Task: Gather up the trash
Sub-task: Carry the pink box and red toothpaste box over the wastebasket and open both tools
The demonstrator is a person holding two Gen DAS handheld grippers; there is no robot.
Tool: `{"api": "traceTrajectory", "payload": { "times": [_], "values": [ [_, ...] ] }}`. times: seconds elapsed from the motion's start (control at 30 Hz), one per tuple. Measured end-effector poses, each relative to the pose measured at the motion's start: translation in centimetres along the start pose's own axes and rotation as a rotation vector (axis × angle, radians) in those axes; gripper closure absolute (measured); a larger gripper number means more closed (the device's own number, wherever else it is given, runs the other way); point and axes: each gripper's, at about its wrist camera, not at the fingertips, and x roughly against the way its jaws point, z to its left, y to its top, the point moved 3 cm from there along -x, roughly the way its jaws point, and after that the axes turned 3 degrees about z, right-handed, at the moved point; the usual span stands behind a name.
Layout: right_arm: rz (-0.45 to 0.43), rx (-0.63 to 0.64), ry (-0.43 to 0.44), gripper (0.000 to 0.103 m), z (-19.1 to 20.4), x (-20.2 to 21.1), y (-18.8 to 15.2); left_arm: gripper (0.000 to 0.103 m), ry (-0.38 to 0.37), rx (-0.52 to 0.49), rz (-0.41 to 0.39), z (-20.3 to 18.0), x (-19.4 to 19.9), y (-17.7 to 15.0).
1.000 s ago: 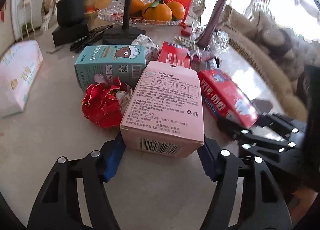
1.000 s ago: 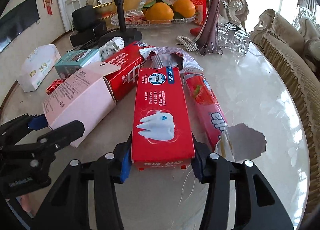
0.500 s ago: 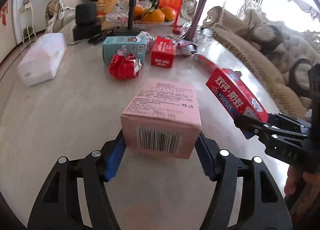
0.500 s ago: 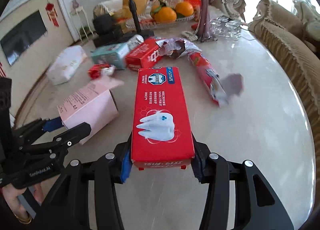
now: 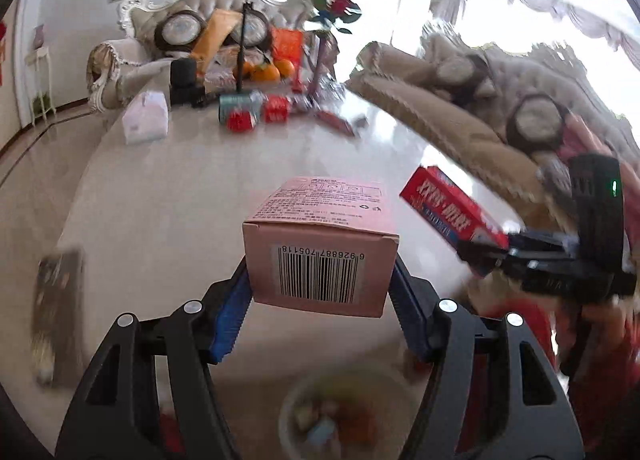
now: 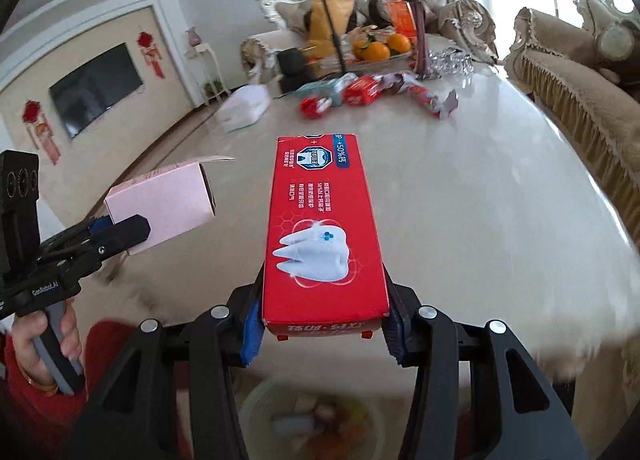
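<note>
Pink box (image 5: 320,256) clamped in left gripper (image 5: 322,316), red toothpaste box (image 6: 322,236) pinched in right gripper (image 6: 324,334); both lifted off the table (image 6: 480,188), pulled back from remaining litter; now above a blurred bin (image 6: 312,416); presumably ready to drop.

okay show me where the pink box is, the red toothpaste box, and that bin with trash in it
pink box (image 5: 320,276): left wrist view, on its barcode end face.
red toothpaste box (image 6: 320,228): right wrist view, on its top face near the tooth picture.
bin (image 6: 256,400): right wrist view, on its pale rim, blurred.

A pale marble table (image 6: 472,196) bears a white tissue pack (image 6: 246,108), red wrappers (image 6: 436,98) and a fruit dish (image 6: 380,54).
</note>
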Motion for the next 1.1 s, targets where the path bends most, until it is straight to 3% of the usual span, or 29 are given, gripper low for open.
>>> {"api": "traceTrajectory", "payload": {
  "times": [0.13, 0.23, 0.4, 0.5, 0.63, 0.77, 0.8, 0.87, 0.9, 1.1],
  "values": [
    [0.076, 0.021, 0.029, 0.057, 2.5, 3.0, -5.7, 0.039, -0.050, -0.019, 0.134, -1.9, 2.2, -7.0],
    [0.187, -0.014, 0.049, 0.057, 3.3, 2.7, -10.0, 0.039, -0.095, -0.008, 0.274, -3.2, 0.6, -12.0],
    [0.400, -0.048, 0.036, 0.057, 3.3, -2.7, -16.0, 0.039, -0.097, 0.039, 0.480, -3.1, -5.9, -18.1],
    [0.485, -0.060, 0.015, 0.057, 2.6, -6.1, -18.2, 0.039, -0.082, 0.031, 0.557, -2.7, -9.4, -19.9],
    [0.558, -0.035, -0.046, 0.057, 1.8, -9.1, -20.4, 0.039, -0.060, 0.024, 0.601, -2.9, -11.9, -21.2],
    [0.569, -0.039, -0.056, 0.055, 1.2, -10.7, -21.0, 0.036, -0.043, 0.038, 0.648, -2.5, -13.5, -21.9],
    [0.573, -0.043, -0.057, 0.054, 0.9, -11.1, -21.0, 0.026, -0.024, 0.028, 0.659, -2.4, -13.8, -22.0],
    [0.581, -0.034, -0.087, 0.035, 0.7, -11.4, -21.5, 0.013, 0.008, 0.013, 0.648, -2.3, -14.1, -21.9],
    [0.579, -0.032, -0.102, 0.031, 0.4, -11.2, -21.6, 0.013, 0.018, 0.012, 0.640, -2.2, -14.0, -22.1],
    [0.580, -0.055, -0.117, 0.030, 0.1, -10.6, -22.0, 0.013, 0.012, 0.059, 0.597, -0.9, -12.9, -21.4]
  ]
}}
